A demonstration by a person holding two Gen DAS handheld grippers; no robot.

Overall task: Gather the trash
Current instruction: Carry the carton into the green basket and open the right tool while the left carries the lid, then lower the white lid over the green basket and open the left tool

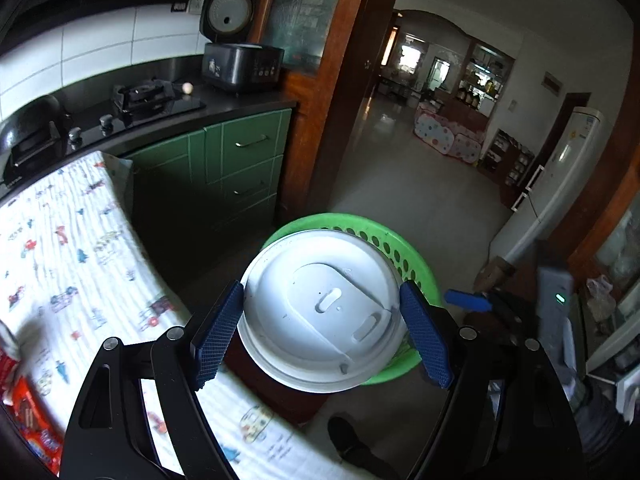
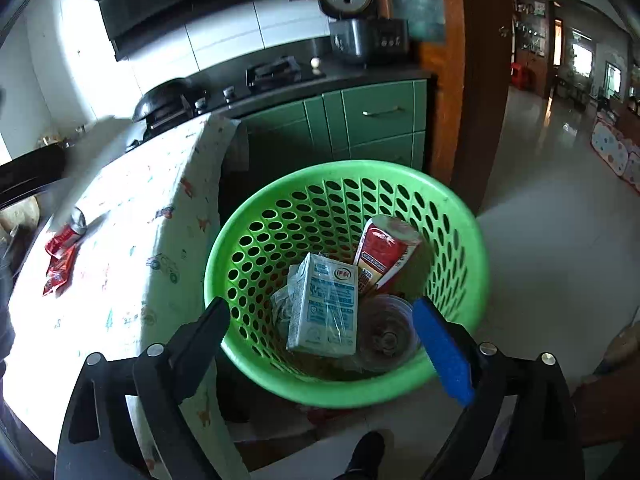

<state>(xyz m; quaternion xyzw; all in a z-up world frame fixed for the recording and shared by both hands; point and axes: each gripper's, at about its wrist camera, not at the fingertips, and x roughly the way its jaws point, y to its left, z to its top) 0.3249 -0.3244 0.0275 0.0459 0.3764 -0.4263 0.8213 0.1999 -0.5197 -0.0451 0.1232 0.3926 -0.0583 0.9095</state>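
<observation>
My left gripper point(image 1: 322, 294) is shut on a round white cup lid point(image 1: 320, 312), its blue pads point(image 1: 216, 336) pressing the rim from both sides; anything under the lid is hidden. The lid hangs just above the near rim of a green perforated basket point(image 1: 400, 256). In the right wrist view my right gripper point(image 2: 320, 308) stands open over the green basket point(image 2: 344, 168), with nothing between its fingers. Inside lie a pale blue milk carton point(image 2: 326, 304), a red carton point(image 2: 384, 252), a clear plastic cup point(image 2: 386, 332) and crumpled film point(image 2: 282, 304).
A table with a patterned white cloth point(image 2: 132, 240) stands left of the basket, with red wrappers point(image 2: 60, 264) and a small can point(image 2: 76, 220) on it. Behind are green cabinets point(image 2: 376, 120), a stove and a rice cooker point(image 2: 364, 36). A shoe point(image 2: 368, 452) stands by the basket.
</observation>
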